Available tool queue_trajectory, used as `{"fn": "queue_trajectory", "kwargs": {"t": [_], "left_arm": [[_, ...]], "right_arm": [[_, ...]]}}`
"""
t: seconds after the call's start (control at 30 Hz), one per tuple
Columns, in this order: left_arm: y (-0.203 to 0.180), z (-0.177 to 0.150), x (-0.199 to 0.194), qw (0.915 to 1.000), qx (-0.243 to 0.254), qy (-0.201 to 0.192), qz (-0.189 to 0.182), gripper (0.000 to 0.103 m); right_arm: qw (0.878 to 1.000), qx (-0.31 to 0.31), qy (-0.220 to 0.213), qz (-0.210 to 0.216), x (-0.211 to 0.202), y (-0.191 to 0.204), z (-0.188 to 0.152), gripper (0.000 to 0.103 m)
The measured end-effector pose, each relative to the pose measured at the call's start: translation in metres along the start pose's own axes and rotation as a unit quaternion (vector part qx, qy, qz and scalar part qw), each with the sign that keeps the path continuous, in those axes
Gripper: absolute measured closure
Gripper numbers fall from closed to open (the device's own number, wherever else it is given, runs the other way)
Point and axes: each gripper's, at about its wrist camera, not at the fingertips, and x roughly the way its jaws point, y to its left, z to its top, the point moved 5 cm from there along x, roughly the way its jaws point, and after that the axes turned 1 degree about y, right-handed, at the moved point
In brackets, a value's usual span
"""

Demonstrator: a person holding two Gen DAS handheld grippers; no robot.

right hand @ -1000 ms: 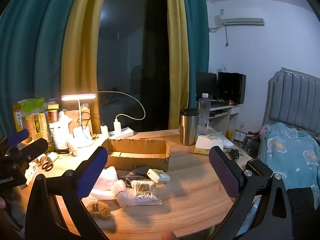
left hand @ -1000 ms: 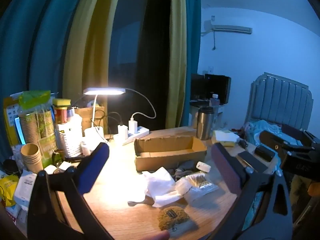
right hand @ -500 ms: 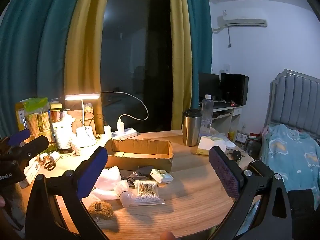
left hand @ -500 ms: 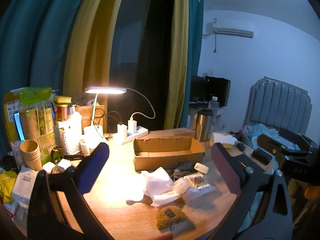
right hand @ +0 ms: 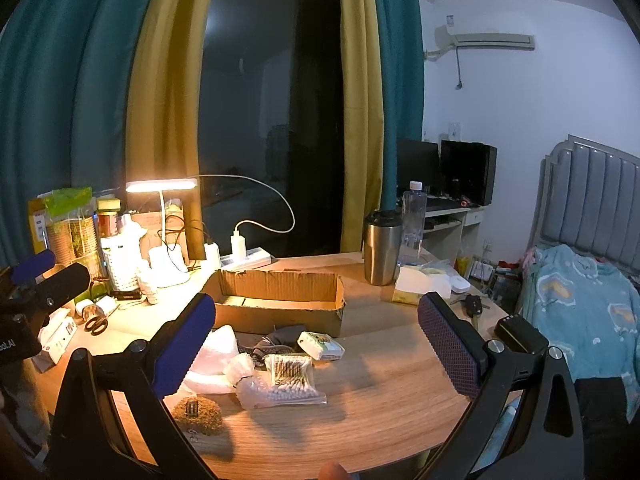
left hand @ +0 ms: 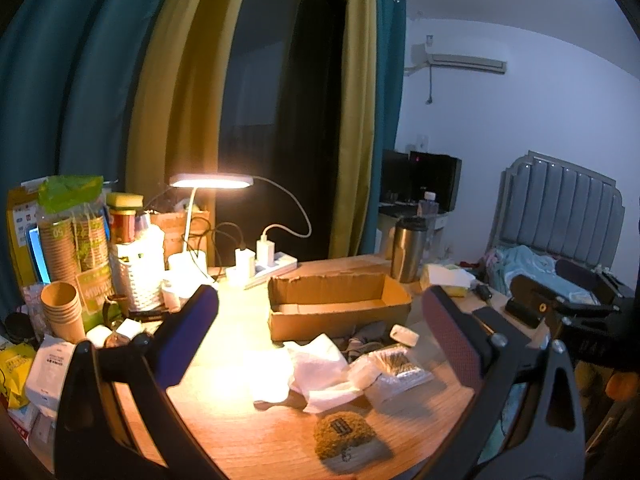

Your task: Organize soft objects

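An open cardboard box stands mid-table. In front of it lie white foam wrap, a cotton swab bag, a small tissue pack, a dark cloth and a brown fuzzy pouch. My left gripper is open and empty, held above the pile. My right gripper is open and empty, held above the swab bag and tissue pack.
A lit desk lamp, power strip, paper cups and a white basket crowd the back left. A steel tumbler, tissue box and keys sit right. A bed lies beyond.
Both grippers have risen and tilted slightly, so the table objects sit a little lower in view. Nothing on the table has moved; both grippers stay open.
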Motion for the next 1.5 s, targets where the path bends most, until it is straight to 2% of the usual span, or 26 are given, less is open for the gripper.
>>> {"fn": "queue_trajectory", "kwargs": {"t": [1.5], "left_arm": [[-0.002,-0.005,-0.004,0.9999,0.01,0.007,0.001,0.001]], "right_arm": [[1.0,-0.014,-0.004,0.011,-0.006,0.012,0.003,0.0]]}}
